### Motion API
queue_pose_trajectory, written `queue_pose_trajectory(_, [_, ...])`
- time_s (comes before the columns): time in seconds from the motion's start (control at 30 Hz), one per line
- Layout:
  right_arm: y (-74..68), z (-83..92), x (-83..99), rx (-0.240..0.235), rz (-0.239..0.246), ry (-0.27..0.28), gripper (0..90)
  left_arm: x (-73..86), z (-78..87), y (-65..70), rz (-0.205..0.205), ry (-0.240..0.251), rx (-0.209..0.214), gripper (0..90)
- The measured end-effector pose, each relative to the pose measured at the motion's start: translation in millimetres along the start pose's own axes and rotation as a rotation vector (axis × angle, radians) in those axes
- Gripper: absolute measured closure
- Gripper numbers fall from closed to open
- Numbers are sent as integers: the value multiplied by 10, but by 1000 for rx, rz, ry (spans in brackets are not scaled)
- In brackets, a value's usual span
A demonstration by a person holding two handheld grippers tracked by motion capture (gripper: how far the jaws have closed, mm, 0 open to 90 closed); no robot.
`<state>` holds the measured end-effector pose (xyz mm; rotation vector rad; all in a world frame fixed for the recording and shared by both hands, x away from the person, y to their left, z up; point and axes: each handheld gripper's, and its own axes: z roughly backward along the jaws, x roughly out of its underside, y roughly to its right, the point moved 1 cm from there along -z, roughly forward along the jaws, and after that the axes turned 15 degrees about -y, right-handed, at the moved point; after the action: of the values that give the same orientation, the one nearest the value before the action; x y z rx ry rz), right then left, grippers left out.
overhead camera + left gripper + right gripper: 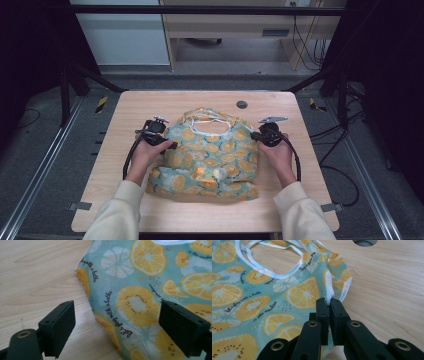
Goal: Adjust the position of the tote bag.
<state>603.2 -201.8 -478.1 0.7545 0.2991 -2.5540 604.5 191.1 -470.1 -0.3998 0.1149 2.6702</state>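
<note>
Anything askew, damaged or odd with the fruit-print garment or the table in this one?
Nothing looks damaged or spilled. The fruit-print garment lies rumpled rather than flat on the table, its lower edge bunched. The right gripper is shut on its white-trimmed edge; the left gripper is open, straddling the opposite edge. The round hole looks like part of the tabletop.

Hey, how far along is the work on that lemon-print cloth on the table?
Done: the right gripper is shut on the white-trimmed edge of the teal fruit-print cloth garment, which lies crumpled on the light wooden table. In hand: the left gripper stands open, jaws straddling the garment's opposite edge without pressing on it. Left: closing that grip, then probably spreading or folding.
</note>
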Motion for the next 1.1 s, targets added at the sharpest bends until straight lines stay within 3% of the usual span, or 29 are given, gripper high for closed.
queue_pose_trajectory(0.17, [14, 12, 0, 3, -6, 6, 861, 15, -97, -3, 14, -12, 16, 149])
queue_pose_trajectory(0.4, [15, 17, 2, 2, -10, 7, 861, 26, -113, 6, 10, -11, 20, 215])
queue_pose_trajectory(0.97, [-16, 35, -14, -6, -5, 16, 866, 34, -171, 29, 11, -27, -9, 323])
queue_pose_trajectory(1.1, [-16, 37, -15, -2, -6, 18, 867, 33, -159, 37, -2, -24, -19, 408])
